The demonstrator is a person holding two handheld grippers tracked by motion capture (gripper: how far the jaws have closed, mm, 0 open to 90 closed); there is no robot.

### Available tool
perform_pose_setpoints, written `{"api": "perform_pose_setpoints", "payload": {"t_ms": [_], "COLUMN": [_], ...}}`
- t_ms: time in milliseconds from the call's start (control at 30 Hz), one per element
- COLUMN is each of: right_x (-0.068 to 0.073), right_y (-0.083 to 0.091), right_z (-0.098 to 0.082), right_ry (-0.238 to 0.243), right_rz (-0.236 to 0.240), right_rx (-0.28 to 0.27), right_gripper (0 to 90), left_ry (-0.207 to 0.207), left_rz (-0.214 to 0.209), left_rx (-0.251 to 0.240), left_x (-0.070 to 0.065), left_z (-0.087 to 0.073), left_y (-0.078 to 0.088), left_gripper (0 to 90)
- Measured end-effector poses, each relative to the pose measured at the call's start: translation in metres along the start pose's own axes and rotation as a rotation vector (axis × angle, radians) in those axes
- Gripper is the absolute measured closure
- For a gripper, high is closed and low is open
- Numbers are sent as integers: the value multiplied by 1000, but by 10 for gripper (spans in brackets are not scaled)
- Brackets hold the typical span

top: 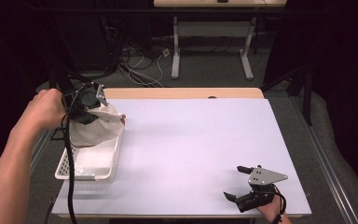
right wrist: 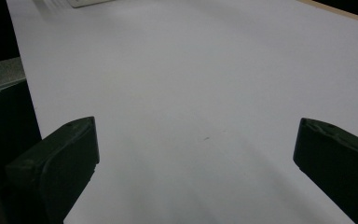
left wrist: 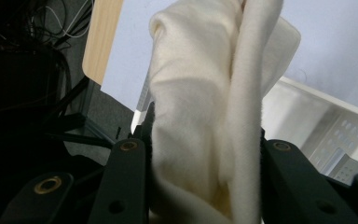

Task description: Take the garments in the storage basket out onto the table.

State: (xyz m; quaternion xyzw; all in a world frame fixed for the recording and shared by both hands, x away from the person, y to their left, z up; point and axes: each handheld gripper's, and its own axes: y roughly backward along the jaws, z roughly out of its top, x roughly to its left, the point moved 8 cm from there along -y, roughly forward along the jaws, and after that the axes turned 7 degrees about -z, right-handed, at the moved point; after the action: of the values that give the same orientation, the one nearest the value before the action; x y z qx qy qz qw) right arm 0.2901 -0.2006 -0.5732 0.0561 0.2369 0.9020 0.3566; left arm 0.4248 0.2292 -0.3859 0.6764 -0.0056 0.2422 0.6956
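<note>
Cream fleece fills my left gripper (left wrist: 205, 186): its 2 black jaws are clamped on a bunched fold of the cloth (left wrist: 200, 116), 1 jaw on each side of the fold, with no gap visible between pad and fabric. In the high view, the cloth (top: 95, 125) hangs from the left gripper (top: 87, 105) with its long axis running downward, its lower end draped over the far end of the white basket (top: 65, 168); I judge it partly lifted out, not yet clear of the rim. The basket sits at the table's left edge, directly below my left hand. My right gripper (top: 242, 183) rests near the table's (top: 191, 140) front right corner, jaws spread wide with nothing between them, well apart from the cloth. The left hand is therefore the nearer. Count: 1 cloth, 1 basket, 2 grippers.
</note>
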Motion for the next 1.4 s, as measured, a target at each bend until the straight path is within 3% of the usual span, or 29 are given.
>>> {"api": "perform_pose_setpoints", "payload": {"t_ms": [867, 1400], "right_x": [0, -1], "right_y": [0, 0], "right_z": [-1, 0], "right_ry": [2, 5], "right_rz": [-4, -5], "right_rx": [5, -4], "right_gripper": [0, 0], "left_ry": [-110, -178], "left_rz": [-9, -26], "left_rx": [-46, -72], "left_x": [-18, -30], "left_z": [50, 85], "left_y": [13, 11], "left_gripper": [656, 655]}}
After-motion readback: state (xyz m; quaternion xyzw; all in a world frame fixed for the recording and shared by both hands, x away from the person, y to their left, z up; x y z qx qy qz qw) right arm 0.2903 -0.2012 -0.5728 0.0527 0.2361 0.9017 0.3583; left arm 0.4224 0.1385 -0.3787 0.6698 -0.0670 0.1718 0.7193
